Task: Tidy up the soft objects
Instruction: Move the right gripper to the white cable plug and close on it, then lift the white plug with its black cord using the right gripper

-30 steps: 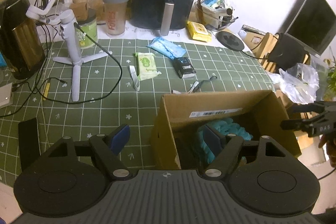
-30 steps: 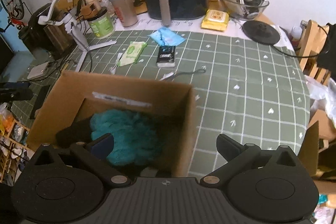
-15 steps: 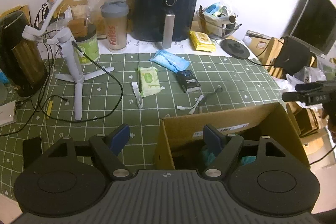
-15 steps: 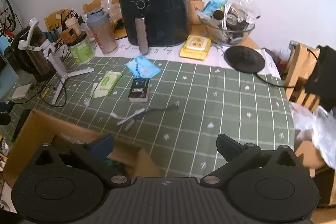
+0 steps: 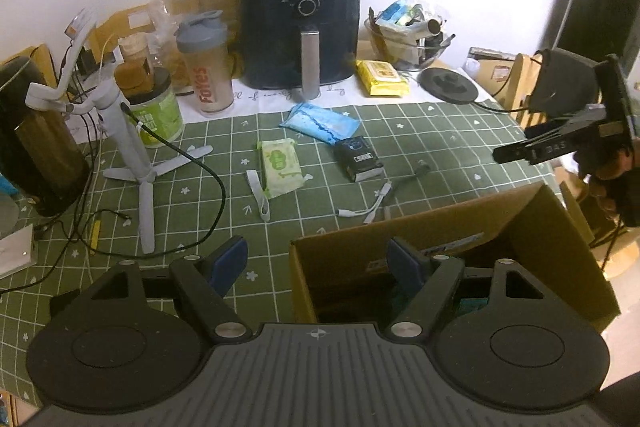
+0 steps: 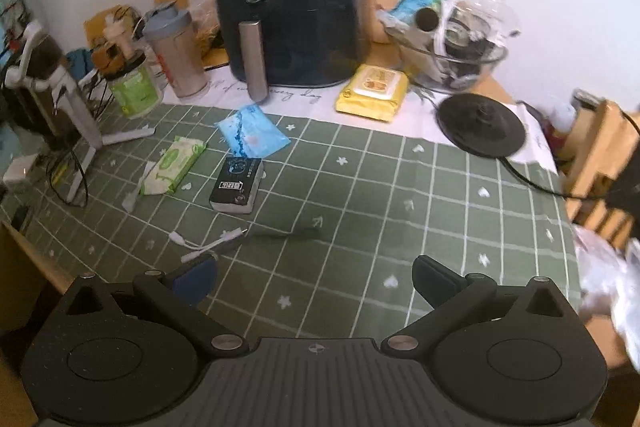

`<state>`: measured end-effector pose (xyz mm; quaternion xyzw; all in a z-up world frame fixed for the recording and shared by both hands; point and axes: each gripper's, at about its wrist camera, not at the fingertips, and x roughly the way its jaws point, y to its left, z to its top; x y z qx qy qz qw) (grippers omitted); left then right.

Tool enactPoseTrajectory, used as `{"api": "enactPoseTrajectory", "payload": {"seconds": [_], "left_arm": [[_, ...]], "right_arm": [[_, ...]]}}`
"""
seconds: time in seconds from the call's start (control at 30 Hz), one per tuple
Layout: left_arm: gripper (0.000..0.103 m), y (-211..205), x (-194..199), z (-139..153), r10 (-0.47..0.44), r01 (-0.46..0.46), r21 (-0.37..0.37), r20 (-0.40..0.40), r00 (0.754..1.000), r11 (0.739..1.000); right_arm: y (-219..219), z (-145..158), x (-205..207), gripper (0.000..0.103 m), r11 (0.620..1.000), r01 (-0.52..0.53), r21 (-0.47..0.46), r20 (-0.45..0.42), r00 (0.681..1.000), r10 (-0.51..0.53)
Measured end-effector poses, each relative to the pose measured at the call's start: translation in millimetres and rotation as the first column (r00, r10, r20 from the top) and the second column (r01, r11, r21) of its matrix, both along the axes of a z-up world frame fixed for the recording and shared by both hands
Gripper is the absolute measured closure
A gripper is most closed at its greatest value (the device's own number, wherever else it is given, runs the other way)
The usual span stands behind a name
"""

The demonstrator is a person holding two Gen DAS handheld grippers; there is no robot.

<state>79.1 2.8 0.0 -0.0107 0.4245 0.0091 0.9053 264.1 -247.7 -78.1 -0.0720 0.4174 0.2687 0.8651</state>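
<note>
Table: green checked cloth covers the near part, with a white strip along the far edge.
Left gripper: fingers apart, nothing between the pads; the right-hand pad sits over the mouth of the cardboard box, the other over the cloth.
Right gripper: fingers wide apart and empty, hanging over bare cloth near the front edge; in the left view it shows by the right edge of the table, a hand behind it.
Cardboard box: open-topped, at the front right of the table; a sliver of teal soft fabric shows inside, mostly hidden by the gripper.
Green wipes pack: flat on the cloth, mid-table toward the left.
Blue packet: just behind it, near the white strip.
Black tissue pack: just in front of the blue packet, apart from the green one.
Yellow wipes pack: on the white strip, beside the air fryer.
White adapter cables: loose on the cloth, just beyond the right gripper's left finger.
Far edge: shaker bottle, glass bowl of clutter, black round base.
</note>
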Motion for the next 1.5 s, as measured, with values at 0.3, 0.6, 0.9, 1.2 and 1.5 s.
{"api": "enactPoseTrajectory", "payload": {"seconds": [0.3,0.6,0.9,1.2,1.5], "left_arm": [[0.026,-5.3,2.3,-0.5,0.002,-0.001,0.01,-0.054,0.999,1.0],[0.026,-6.6,0.3,-1.3,0.055,-0.054,0.013,-0.084,0.995,0.998],[0.026,-5.1,-5.6,0.7,0.101,-0.1,0.017,-0.09,0.991,0.995],[0.026,-4.1,-2.2,2.7,0.087,-0.088,-0.006,-0.085,0.993,0.996],[0.026,-9.3,7.5,2.9,0.018,-0.021,-0.032,-0.068,0.998,0.999]], "right_arm": [[39.5,-42.4,28.8,0.0,0.965,-0.224,-0.139,-0.023,0.975,0.223],[83.2,-71.3,47.9,0.012,0.902,-0.401,-0.162,-0.02,0.915,0.403],[123.0,-104.9,59.7,0.051,0.827,-0.502,-0.255,-0.049,0.86,0.507],[114.6,-103.5,58.3,0.099,0.85,-0.472,-0.236,-0.115,0.882,0.458],[57.4,-101.2,46.5,0.099,0.939,-0.244,-0.241,-0.178,0.963,0.204]]}}
